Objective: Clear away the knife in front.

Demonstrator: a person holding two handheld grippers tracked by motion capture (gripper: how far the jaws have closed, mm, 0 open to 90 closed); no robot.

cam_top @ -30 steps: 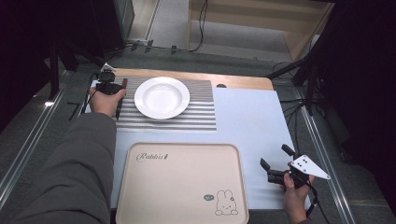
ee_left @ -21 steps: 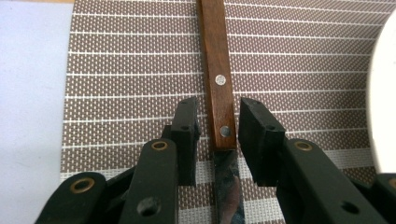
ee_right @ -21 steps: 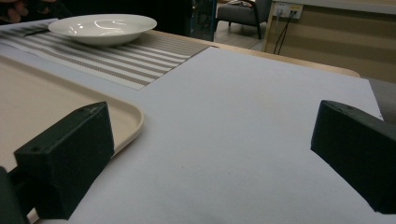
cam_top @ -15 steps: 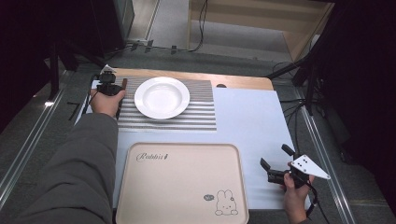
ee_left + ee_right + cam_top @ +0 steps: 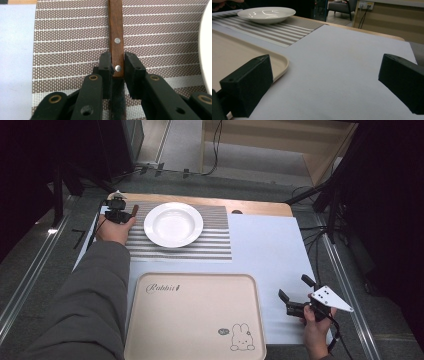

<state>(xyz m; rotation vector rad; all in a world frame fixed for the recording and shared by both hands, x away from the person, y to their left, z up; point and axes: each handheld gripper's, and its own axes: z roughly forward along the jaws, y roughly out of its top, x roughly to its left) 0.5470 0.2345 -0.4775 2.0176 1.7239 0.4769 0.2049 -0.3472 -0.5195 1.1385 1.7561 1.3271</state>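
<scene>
The left gripper point(image 5: 117, 65) pinches a brown wooden handle with two metal rivets point(image 5: 116, 35) between its jaws, over the far left part of the brown-and-white striped woven placemat point(image 5: 210, 245). A round white shallow plate point(image 5: 173, 224) sits on the placemat just right of the handle. The right gripper point(image 5: 298, 296) rests at the near right of the table point(image 5: 270, 250), jaws spread, beside the beige rectangular tray with a rabbit print point(image 5: 195, 320).
</scene>
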